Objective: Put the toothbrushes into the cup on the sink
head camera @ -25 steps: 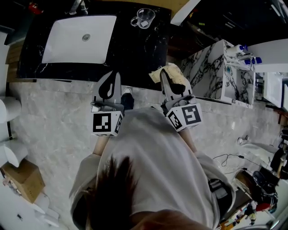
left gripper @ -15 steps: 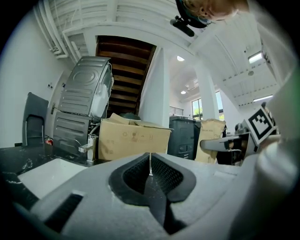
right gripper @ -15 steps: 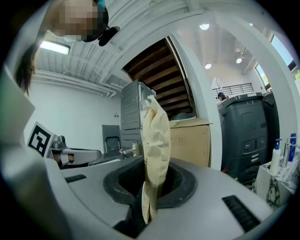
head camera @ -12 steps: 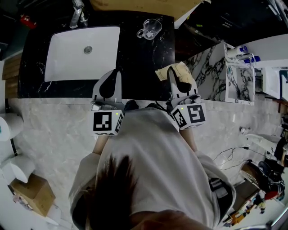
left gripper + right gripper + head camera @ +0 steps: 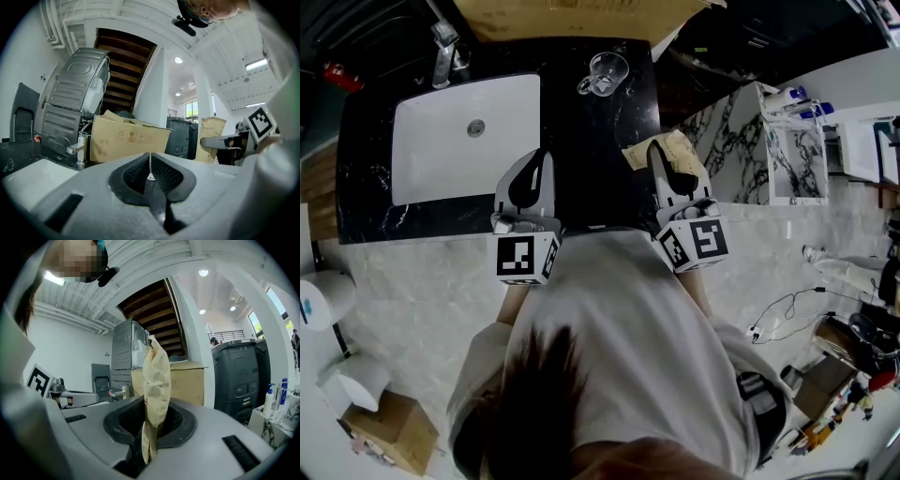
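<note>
A clear glass cup with a handle stands on the black marble counter, right of the white sink basin. My left gripper hovers over the counter's front part, shut with nothing in it; in the left gripper view its pads meet with only a thin slit. My right gripper is shut on a tan paper packet, which stands up between the pads in the right gripper view. I can see no toothbrush in any view.
A chrome faucet stands behind the basin, and a cardboard box lies beyond the counter. A white marble cabinet carrying bottles stands to the right. A paper roll is at the left on the pale floor.
Both grippers have moved forward from the counter's front edge to above the black top, nearer the cup. The right one still holds the tan packet.
</note>
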